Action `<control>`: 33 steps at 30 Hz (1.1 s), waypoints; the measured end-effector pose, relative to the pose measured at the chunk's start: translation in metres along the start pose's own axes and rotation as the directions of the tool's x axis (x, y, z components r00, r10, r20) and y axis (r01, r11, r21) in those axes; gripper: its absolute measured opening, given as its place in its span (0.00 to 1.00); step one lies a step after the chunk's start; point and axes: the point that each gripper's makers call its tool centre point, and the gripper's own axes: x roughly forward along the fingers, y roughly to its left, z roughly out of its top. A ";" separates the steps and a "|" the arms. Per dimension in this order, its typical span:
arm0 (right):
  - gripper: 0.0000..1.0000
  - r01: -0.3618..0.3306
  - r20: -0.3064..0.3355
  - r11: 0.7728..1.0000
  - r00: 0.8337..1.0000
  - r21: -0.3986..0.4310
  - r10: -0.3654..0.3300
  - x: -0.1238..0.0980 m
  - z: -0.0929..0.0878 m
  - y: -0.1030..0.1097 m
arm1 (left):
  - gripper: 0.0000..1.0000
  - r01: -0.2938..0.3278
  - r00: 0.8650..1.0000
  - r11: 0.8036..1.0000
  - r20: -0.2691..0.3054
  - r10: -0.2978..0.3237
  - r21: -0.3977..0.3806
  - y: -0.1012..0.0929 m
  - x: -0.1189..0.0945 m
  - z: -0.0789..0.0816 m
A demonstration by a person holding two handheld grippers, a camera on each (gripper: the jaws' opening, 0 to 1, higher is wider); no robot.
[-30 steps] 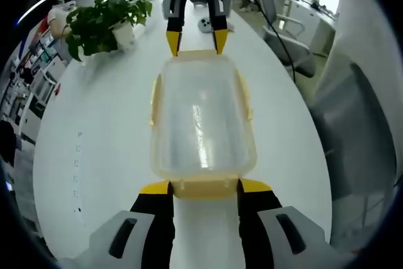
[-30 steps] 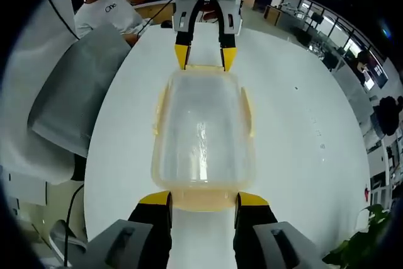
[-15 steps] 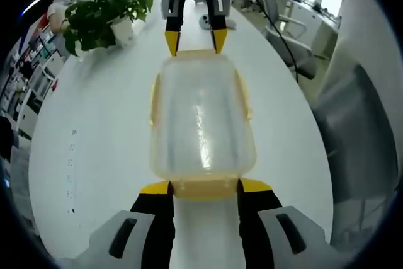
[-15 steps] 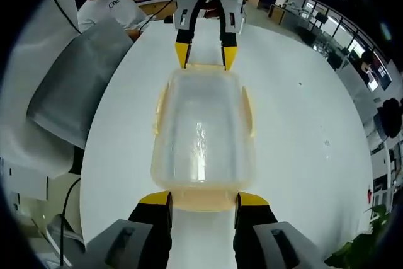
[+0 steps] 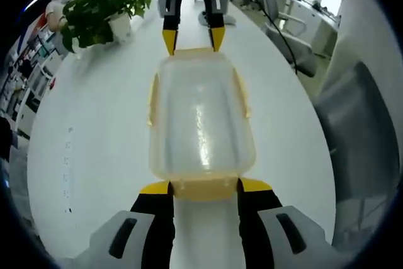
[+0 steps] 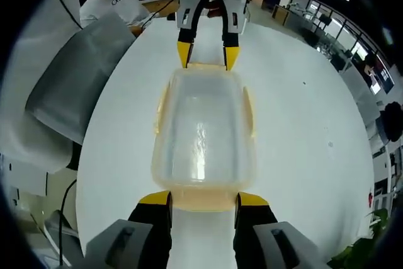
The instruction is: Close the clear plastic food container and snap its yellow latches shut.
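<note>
A clear plastic container point(image 5: 200, 121) with its lid on lies lengthwise over the white table point(image 5: 88, 155). Yellow latches run along its long sides point(image 5: 152, 99) and its short ends. In the left gripper view, my left gripper point(image 5: 203, 187) grips the near end, its jaws pressed on either side of the yellow end latch point(image 5: 203, 188). My right gripper point(image 5: 191, 40) holds the far end the same way. The right gripper view mirrors this: the container point(image 6: 203, 133), my right gripper point(image 6: 203, 198) on the near end latch, my left gripper point(image 6: 208, 55) at the far end.
A potted plant point(image 5: 101, 14) stands at the table's far left in the left gripper view, with office chairs point(image 5: 293, 45) off the right edge. In the right gripper view a grey chair back point(image 6: 72, 83) and a seated person point(image 6: 110, 4) are at the left.
The container keeps its place between both grippers while the background slides a little in both views. Both grippers and the container have shifted slightly together.
</note>
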 end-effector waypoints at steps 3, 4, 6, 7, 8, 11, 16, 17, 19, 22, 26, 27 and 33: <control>0.36 0.000 -0.015 1.000 1.000 -0.019 0.000 0.002 -0.002 0.001 | 0.36 -0.003 1.000 1.000 0.007 0.003 -0.006 0.000 0.000 0.000; 0.36 0.000 -0.015 1.000 1.000 -0.019 0.000 0.003 -0.002 0.001 | 0.36 -0.004 1.000 1.000 0.008 0.004 -0.006 0.000 0.000 0.000; 0.36 0.000 -0.018 1.000 1.000 -0.023 0.000 0.003 -0.003 0.000 | 0.37 -0.002 1.000 1.000 0.012 0.002 -0.013 -0.001 0.000 0.000; 0.36 -0.004 -0.022 1.000 1.000 -0.022 0.004 0.004 -0.004 0.001 | 0.37 -0.002 1.000 1.000 0.015 0.002 -0.012 -0.001 0.001 0.000; 0.36 -0.009 -0.022 1.000 1.000 -0.019 0.009 0.004 -0.004 0.002 | 0.37 0.000 1.000 1.000 0.014 0.000 -0.010 -0.002 0.001 0.000; 0.36 -0.011 -0.014 1.000 1.000 -0.006 0.011 0.006 -0.004 0.003 | 0.37 0.000 1.000 1.000 0.015 0.000 -0.009 -0.001 0.001 -0.001; 0.36 -0.012 -0.015 1.000 1.000 -0.007 0.012 0.007 -0.005 0.003 | 0.37 -0.001 1.000 1.000 0.017 0.001 -0.006 -0.001 0.002 -0.002; 0.36 -0.012 -0.016 1.000 1.000 -0.007 0.011 0.007 -0.005 0.003 | 0.37 -0.001 1.000 1.000 0.017 0.001 -0.006 -0.001 0.002 -0.003; 0.36 -0.012 -0.020 1.000 1.000 -0.019 0.011 0.007 -0.005 0.003 | 0.37 0.005 1.000 1.000 0.012 -0.005 0.004 -0.003 0.004 -0.004; 0.36 -0.011 -0.024 1.000 1.000 -0.017 0.011 0.009 -0.005 0.004 | 0.37 0.007 1.000 1.000 0.008 -0.007 0.007 -0.004 0.005 -0.005; 0.36 -0.013 -0.024 0.998 1.000 -0.061 0.011 0.011 -0.003 0.006 | 0.04 0.012 0.999 0.996 -0.041 -0.008 0.083 -0.003 0.001 -0.011; 0.36 -0.007 -0.027 0.998 1.000 -0.065 0.005 0.010 -0.003 0.005 | 0.04 0.030 0.999 0.996 -0.038 -0.027 0.087 -0.008 0.002 -0.012; 0.37 -0.004 -0.016 0.999 1.000 -0.045 0.003 0.010 -0.004 0.006 | 0.14 0.021 1.000 0.999 -0.011 -0.021 0.039 -0.010 0.000 -0.009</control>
